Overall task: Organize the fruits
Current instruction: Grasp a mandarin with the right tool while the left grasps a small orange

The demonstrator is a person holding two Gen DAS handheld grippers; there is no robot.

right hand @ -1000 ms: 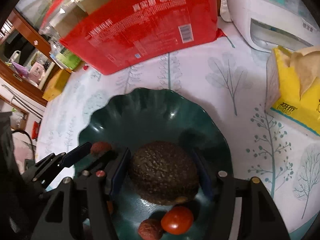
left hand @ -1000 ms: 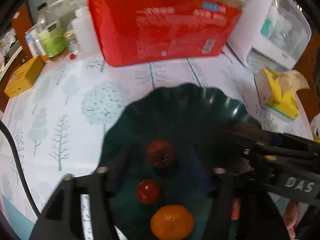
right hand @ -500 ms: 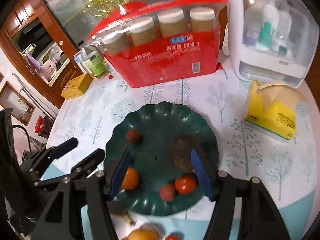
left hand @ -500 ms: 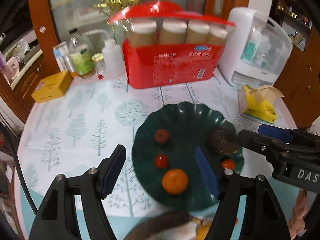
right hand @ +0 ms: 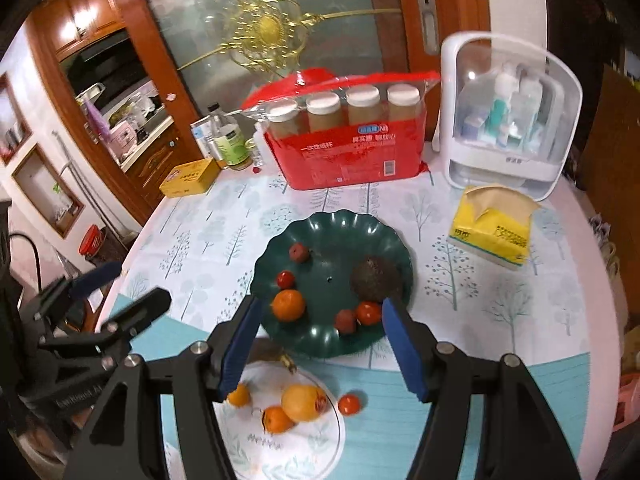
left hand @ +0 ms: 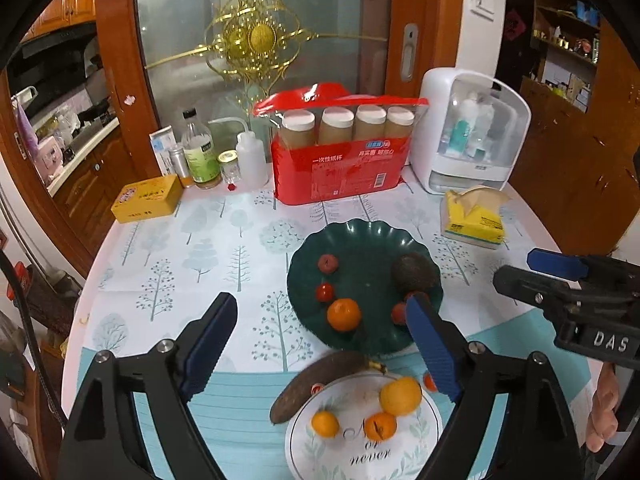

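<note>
Both the left gripper (left hand: pixel 320 344) and right gripper (right hand: pixel 316 344) gape empty above the tree-patterned desk (left hand: pixel 192 256); beyond them stands a wooden, seemingly glass-panelled door (left hand: pixel 280 40).

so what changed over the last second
Both tongs lifted up and away from the green plate. The right tongs let go of the avocado, now lying on the plate. The left tongs have just been opening, with nothing between them. The other fruit stayed put.

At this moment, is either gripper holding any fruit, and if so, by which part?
Nothing is held. The left gripper and right gripper are both open above the table, with no fruit between the jaws; the left jaws have just been opening.
</note>
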